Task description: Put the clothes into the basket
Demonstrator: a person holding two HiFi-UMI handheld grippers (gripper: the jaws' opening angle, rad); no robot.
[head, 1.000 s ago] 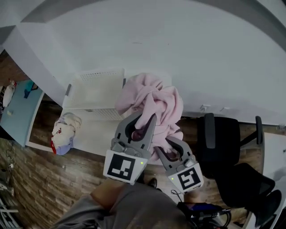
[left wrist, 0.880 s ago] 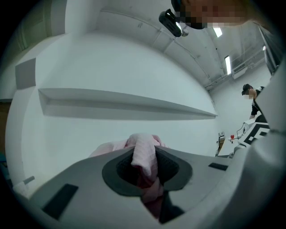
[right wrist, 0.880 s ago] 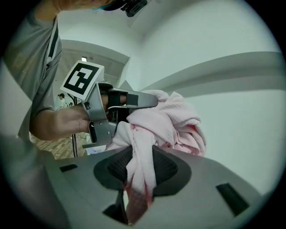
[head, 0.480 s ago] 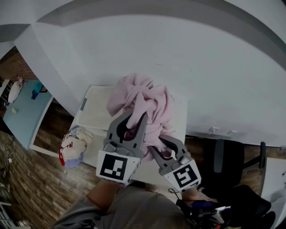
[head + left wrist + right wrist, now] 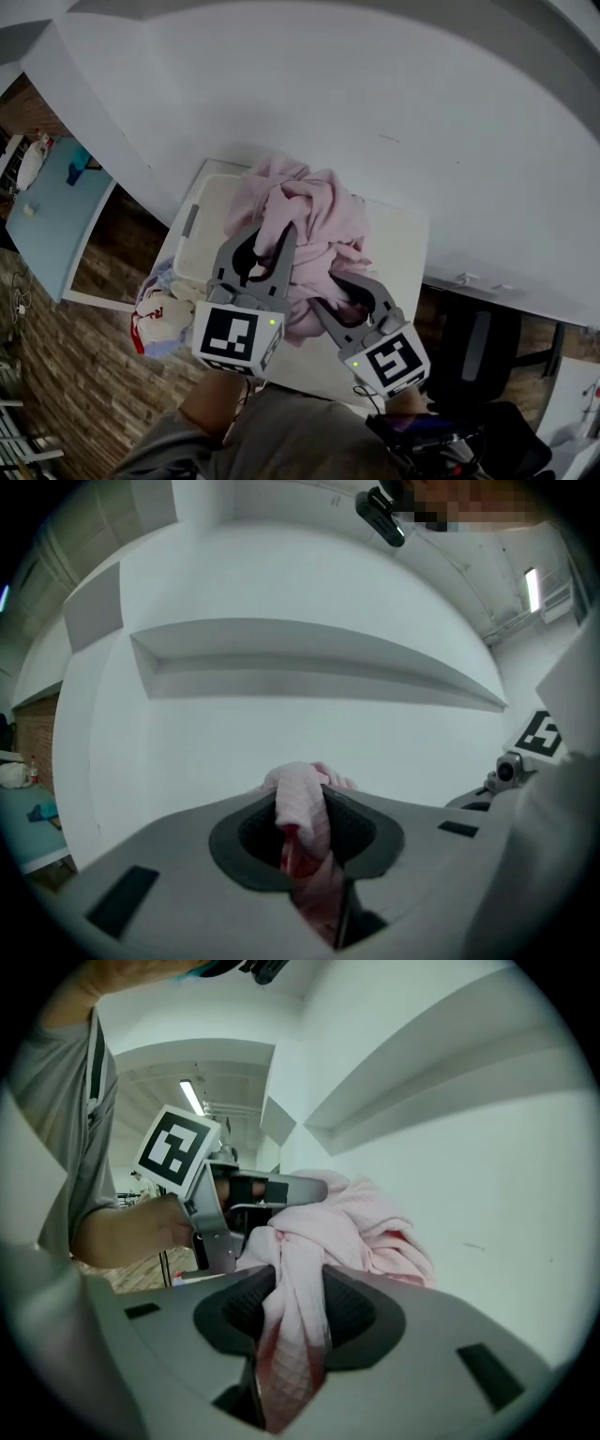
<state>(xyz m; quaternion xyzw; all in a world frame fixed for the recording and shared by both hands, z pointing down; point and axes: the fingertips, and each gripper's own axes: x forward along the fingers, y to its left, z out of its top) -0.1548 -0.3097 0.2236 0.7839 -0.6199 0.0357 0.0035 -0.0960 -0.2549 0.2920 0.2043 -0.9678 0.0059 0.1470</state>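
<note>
Head view: left tongs [image 5: 265, 240] and right tongs [image 5: 339, 286] pinch pink garment [image 5: 314, 220].

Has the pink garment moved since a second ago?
Yes: the pink garment, then beside the white basket at its right edge, now hangs over its right half.

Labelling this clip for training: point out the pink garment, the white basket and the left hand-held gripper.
pink garment [image 5: 309, 220]: head view, bunched middle folds.
white basket [image 5: 214, 202]: head view, bare part near left rim.
left hand-held gripper [image 5: 302, 801]: left gripper view, between fingertips, pinching the garment.
</note>
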